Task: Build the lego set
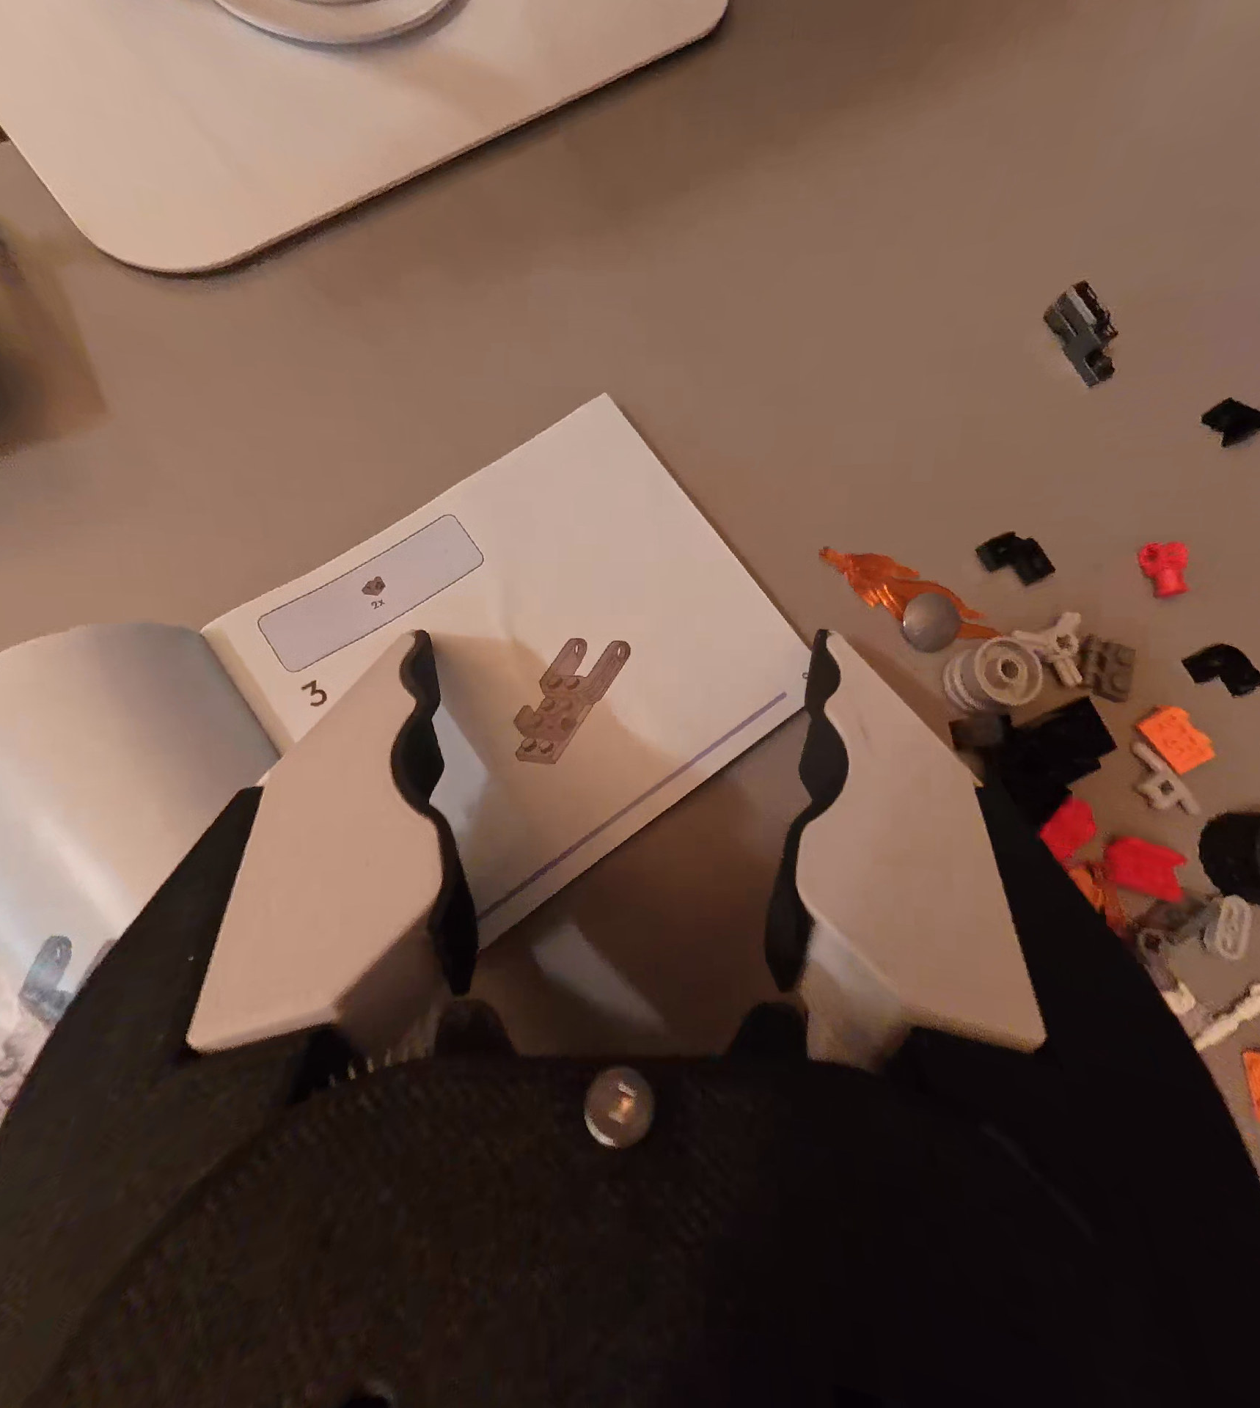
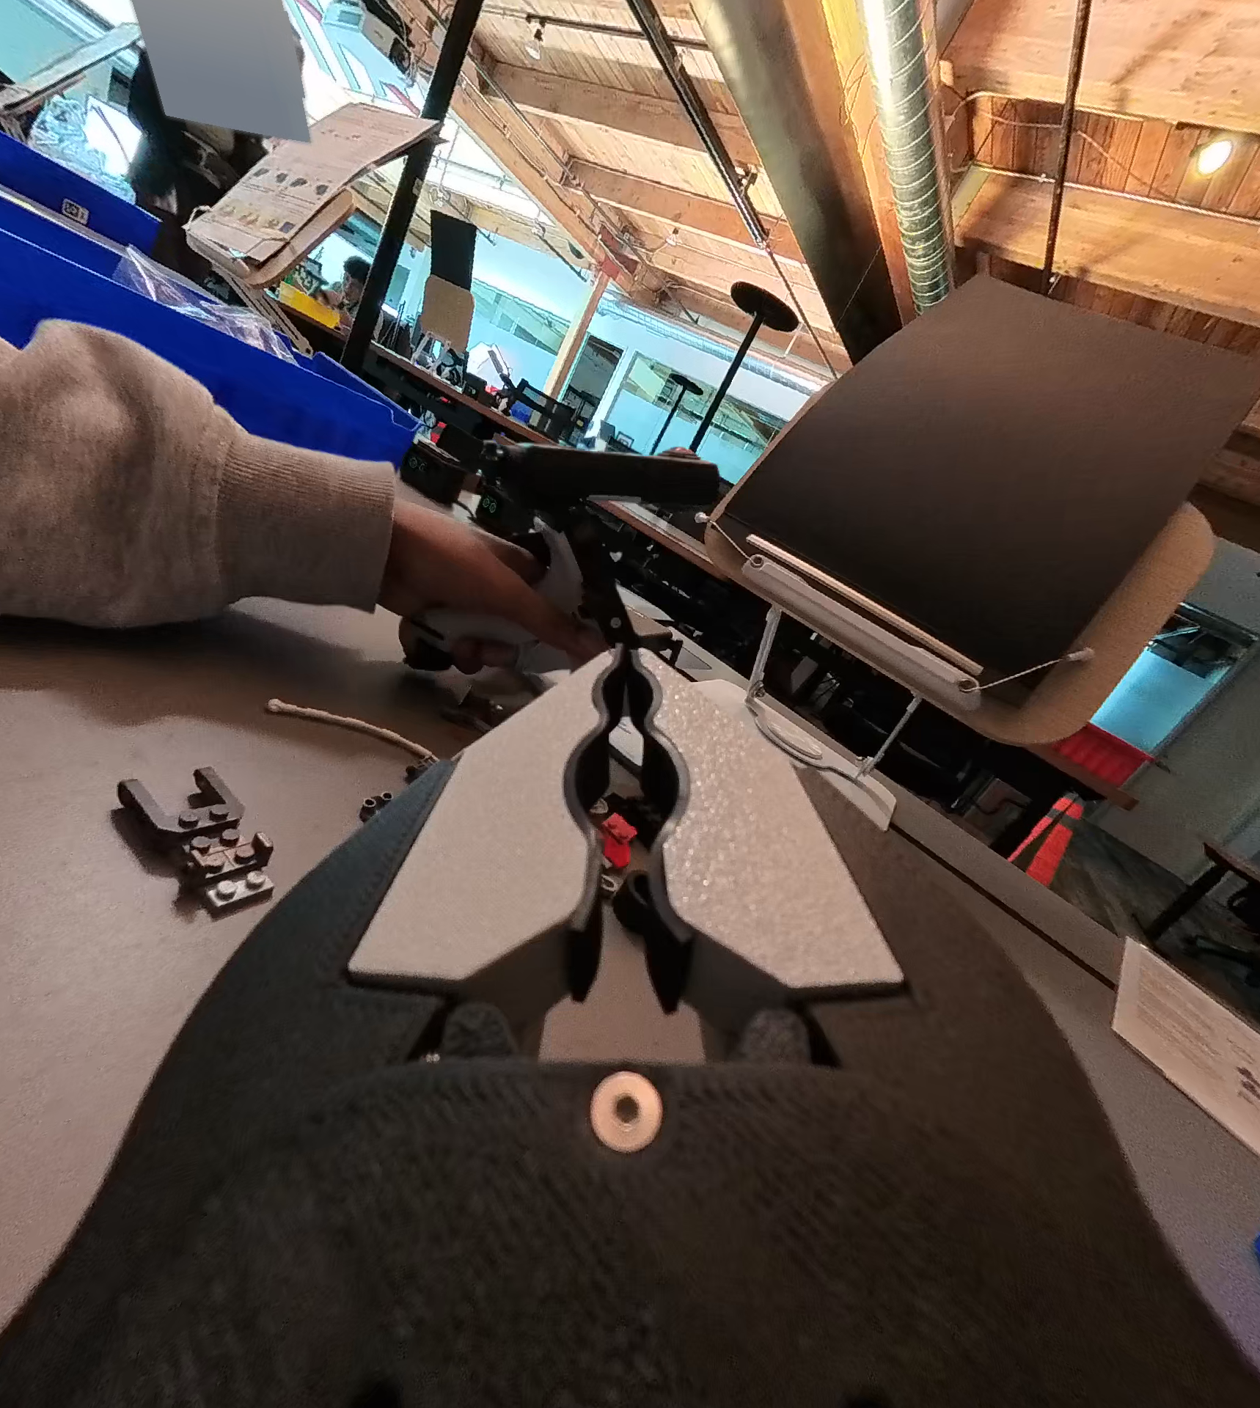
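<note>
Instruction booklet (image 1: 520,670) on table (image 1: 840,305); loose pieces (image 1: 1069,724) right of booklet; stand base (image 1: 307,137) behind booklet.

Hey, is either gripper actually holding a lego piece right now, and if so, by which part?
No. The left gripper is open over the instruction booklet, empty. The right gripper is shut with nothing between its fingertips.

The right gripper (image 2: 623,670), with grey fingers and wavy black pads, has its tips closed together above the brown table (image 2: 40,1028). To its left lies a dark grey brick assembly with two prongs (image 2: 196,834). Farther off, a hand in a beige sleeve (image 2: 459,579) holds the other gripper (image 2: 581,526).
</note>
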Motion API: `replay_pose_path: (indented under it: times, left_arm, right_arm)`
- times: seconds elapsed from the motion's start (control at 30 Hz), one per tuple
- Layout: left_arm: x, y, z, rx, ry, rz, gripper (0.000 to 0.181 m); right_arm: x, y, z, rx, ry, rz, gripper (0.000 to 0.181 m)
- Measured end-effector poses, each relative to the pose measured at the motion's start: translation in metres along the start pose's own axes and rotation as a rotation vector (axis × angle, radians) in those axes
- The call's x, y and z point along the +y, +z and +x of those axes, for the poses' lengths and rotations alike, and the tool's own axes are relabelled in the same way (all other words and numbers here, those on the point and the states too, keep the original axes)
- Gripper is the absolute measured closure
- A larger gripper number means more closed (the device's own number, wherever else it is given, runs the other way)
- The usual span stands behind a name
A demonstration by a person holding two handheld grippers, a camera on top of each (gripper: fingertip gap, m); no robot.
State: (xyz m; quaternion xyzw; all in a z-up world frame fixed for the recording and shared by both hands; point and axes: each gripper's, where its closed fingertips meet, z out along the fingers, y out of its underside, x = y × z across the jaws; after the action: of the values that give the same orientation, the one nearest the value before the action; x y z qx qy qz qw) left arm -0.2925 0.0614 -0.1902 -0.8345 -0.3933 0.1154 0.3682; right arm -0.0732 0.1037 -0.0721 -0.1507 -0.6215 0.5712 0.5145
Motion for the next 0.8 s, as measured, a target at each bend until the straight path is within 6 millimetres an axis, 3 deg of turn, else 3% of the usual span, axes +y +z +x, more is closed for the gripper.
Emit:
replay_pose_path:
  times: [0.1, 0.23, 0.33, 0.5, 0.73, 0.77, 0.8]
  left_arm:
    - [0.004, -0.002, -0.010, -0.071, 0.031, -0.010, 0.100]
    - [0.004, -0.001, -0.012, -0.094, 0.042, -0.011, 0.103]
    - [0.002, -0.002, -0.018, -0.119, 0.031, 0.002, 0.133]
    - [0.002, -0.001, -0.020, -0.163, 0.061, 0.000, 0.167]
    - [0.002, -0.002, -0.024, -0.201, 0.080, -0.008, 0.178]
    - [0.002, -0.004, -0.021, -0.176, 0.064, -0.007, 0.177]
    - [0.000, -0.006, -0.017, -0.143, 0.052, 0.009, 0.160]
  right_arm:
    - [0.000, -0.001, -0.001, -0.002, -0.010, 0.001, 0.181]
    - [0.000, -0.001, -0.002, -0.004, -0.020, 0.001, 0.181]
    - [0.001, -0.001, -0.001, -0.005, -0.024, -0.001, 0.181]
    - [0.001, -0.001, -0.001, -0.006, -0.029, -0.004, 0.181]
    - [0.002, -0.002, 0.000, -0.009, -0.040, -0.005, 0.181]
    - [0.002, -0.002, 0.000, -0.009, -0.042, -0.005, 0.181]
    - [0.002, -0.002, 0.000, -0.009, -0.043, -0.004, 0.181]
